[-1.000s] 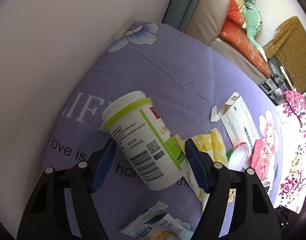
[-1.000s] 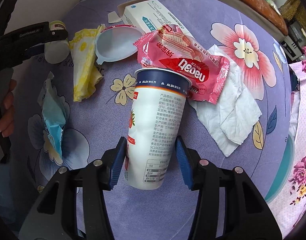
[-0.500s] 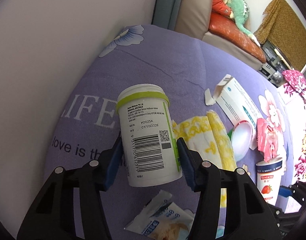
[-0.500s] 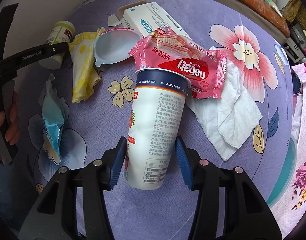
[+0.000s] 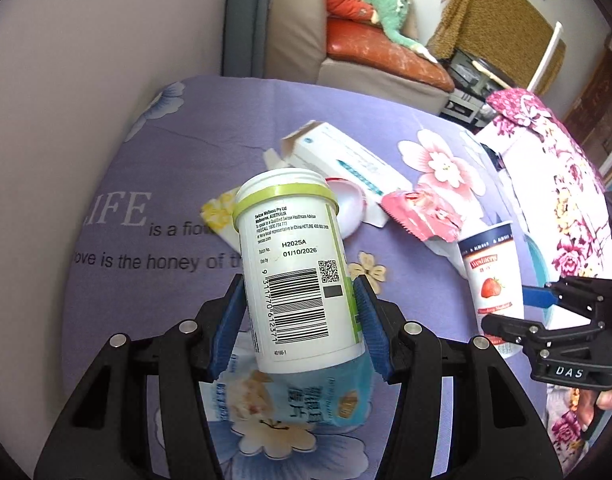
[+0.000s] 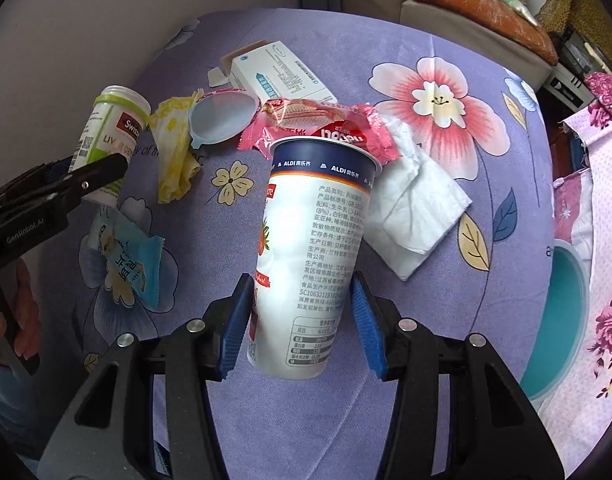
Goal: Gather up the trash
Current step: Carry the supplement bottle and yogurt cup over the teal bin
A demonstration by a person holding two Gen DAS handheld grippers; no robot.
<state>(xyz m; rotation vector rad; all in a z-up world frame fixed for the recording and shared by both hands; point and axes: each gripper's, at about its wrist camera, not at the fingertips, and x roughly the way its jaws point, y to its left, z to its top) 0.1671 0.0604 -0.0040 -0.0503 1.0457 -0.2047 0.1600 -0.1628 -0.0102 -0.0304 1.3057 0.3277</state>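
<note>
My left gripper [image 5: 300,324] is shut on a white supplement bottle [image 5: 296,264] with a green band and holds it above the purple cloth; the bottle also shows in the right wrist view [image 6: 110,140]. My right gripper [image 6: 302,324] is shut on a tall white yogurt cup [image 6: 311,248] with a blue rim, lifted off the cloth; the cup also shows in the left wrist view [image 5: 491,276]. Loose trash lies on the cloth: a pink wafer wrapper [image 6: 317,128], a white tissue [image 6: 415,208], a yellow wrapper [image 6: 176,156], a blue snack packet [image 6: 128,264], a plastic lid [image 6: 222,118] and a white carton [image 6: 278,74].
A purple flowered cloth [image 6: 445,100] covers the table. A teal bin [image 6: 561,320] stands at the table's right edge. A white wall [image 5: 86,60] lies to the left and a sofa [image 5: 365,44] with cushions stands behind the table.
My left gripper shut on the bottle, stood it upright and lifted it, swinging right. My right gripper rose a little with the cup.
</note>
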